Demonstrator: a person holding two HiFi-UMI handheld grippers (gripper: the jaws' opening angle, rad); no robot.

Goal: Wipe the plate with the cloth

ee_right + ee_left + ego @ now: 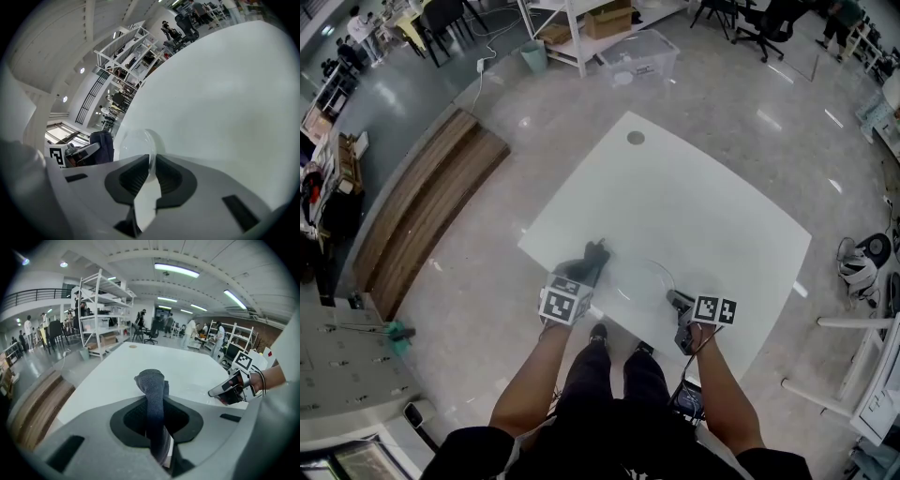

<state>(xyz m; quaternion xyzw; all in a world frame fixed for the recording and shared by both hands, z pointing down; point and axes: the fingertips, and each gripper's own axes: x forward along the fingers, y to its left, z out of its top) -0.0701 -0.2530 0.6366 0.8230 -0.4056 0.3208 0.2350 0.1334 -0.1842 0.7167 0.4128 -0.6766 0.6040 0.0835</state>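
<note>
My white table (pixel 694 216) stands on a glossy floor (pixel 750 103), with shelving (pixel 101 310) beyond it. At the table's near edge the clear plate (pixel 642 281) barely shows. My right gripper (pixel 677 302) pinches its rim. My left gripper (pixel 584 274), angled downward, clamps the dark cloth (pixel 152 394) just beside the plate.

dark grey cloth (pixel 152 385), apparently clear plate (pixel 136 143), plain white table (pixel 694 206)

You have the white square table (pixel 703 206) open beyond the clear round glass plate (pixel 639 281), with only the dark grey cloth (pixel 592 255) crowding its left side.
</note>
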